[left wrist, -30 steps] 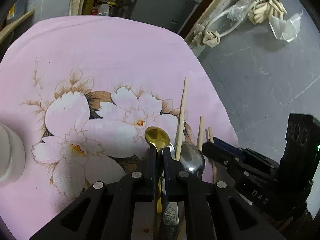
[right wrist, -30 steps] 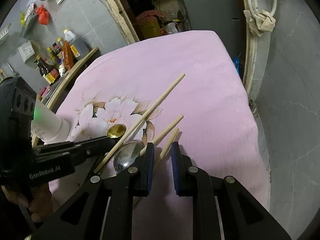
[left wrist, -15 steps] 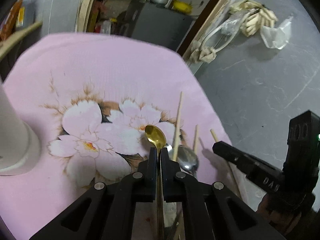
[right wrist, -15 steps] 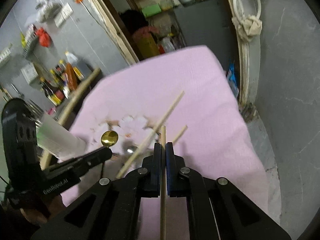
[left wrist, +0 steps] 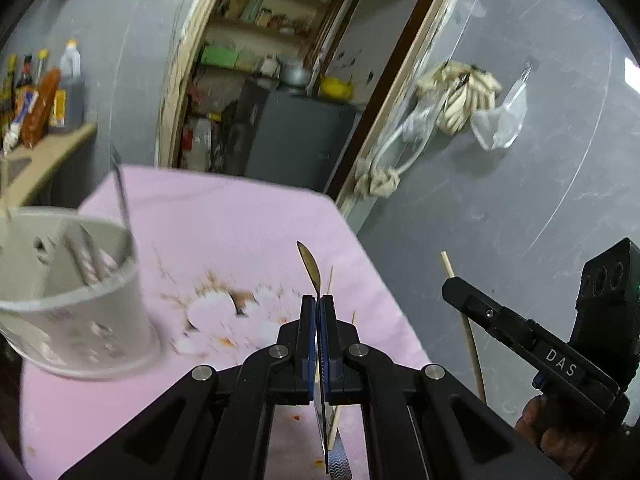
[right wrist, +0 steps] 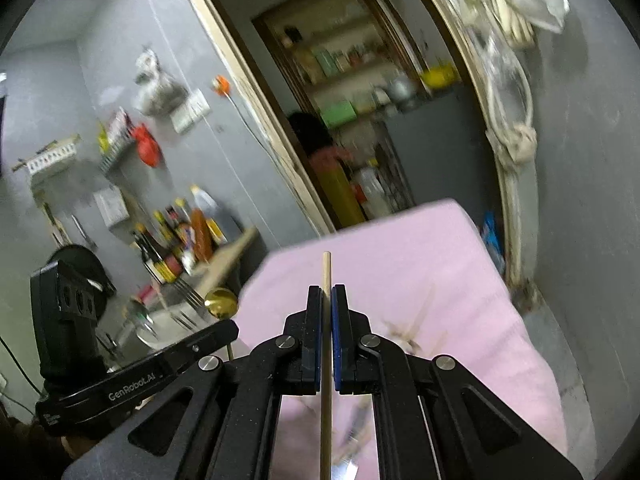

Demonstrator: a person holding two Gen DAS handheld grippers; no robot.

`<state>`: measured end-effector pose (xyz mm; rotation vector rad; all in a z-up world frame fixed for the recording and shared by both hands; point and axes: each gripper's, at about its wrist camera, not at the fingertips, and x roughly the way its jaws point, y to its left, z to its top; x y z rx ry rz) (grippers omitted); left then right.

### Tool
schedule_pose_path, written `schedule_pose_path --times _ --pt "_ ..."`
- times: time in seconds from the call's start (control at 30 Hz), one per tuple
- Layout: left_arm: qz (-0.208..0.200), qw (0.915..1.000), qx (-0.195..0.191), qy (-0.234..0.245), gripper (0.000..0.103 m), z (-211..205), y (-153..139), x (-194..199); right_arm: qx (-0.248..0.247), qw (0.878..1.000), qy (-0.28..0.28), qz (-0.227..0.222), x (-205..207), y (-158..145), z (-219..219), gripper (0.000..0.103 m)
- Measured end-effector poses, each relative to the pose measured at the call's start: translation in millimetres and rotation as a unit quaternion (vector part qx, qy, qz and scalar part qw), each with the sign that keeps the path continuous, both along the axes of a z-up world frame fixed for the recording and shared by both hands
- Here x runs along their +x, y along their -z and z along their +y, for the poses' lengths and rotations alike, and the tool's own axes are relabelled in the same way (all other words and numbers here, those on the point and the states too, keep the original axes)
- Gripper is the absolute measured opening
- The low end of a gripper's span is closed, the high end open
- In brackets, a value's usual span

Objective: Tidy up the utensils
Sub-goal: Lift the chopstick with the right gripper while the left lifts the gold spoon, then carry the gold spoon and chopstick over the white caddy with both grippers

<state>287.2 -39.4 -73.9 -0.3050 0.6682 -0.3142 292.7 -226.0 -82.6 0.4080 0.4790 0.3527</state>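
My left gripper [left wrist: 318, 300] is shut on a gold spoon [left wrist: 309, 264], held edge-on above the pink floral cloth [left wrist: 224, 232]; it shows in the right wrist view [right wrist: 221, 303] too. My right gripper [right wrist: 327, 290] is shut on a wooden chopstick [right wrist: 327, 272], lifted off the table; it also shows in the left wrist view [left wrist: 464, 312]. A white perforated utensil holder [left wrist: 80, 300] with forks inside stands at the left on the cloth. More chopsticks [left wrist: 331, 280] and a silver spoon handle [left wrist: 340, 460] lie on the cloth under my left gripper.
A wooden shelf with sauce bottles [right wrist: 176, 240] is at the far left. A doorway [left wrist: 276, 80] opens behind the table. A grey wall with hanging rope and bag [left wrist: 460, 92] runs along the table's right side.
Both grippers rose and tilted up from the cloth, carrying the gold spoon and a chopstick. The white holder has come much closer on the left.
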Motion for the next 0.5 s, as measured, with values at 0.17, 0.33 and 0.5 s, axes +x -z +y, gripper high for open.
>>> schedule_pose_path --times 0.17,0.33,0.5 --pt "-0.041 0.999 -0.003 -0.017 0.003 28 -43 -11 0.013 0.999 -0.015 -0.042 5 -31 37 0.004" --pt "-0.081 0.9955 0.008 -0.049 0.003 67 -81 -23 0.031 0.996 -0.033 -0.076 16 -50 78 0.004" --pt "-0.113 0.9884 0.011 -0.101 0.003 122 -105 -29 0.058 0.99 -0.04 -0.124 34 -68 118 0.004"
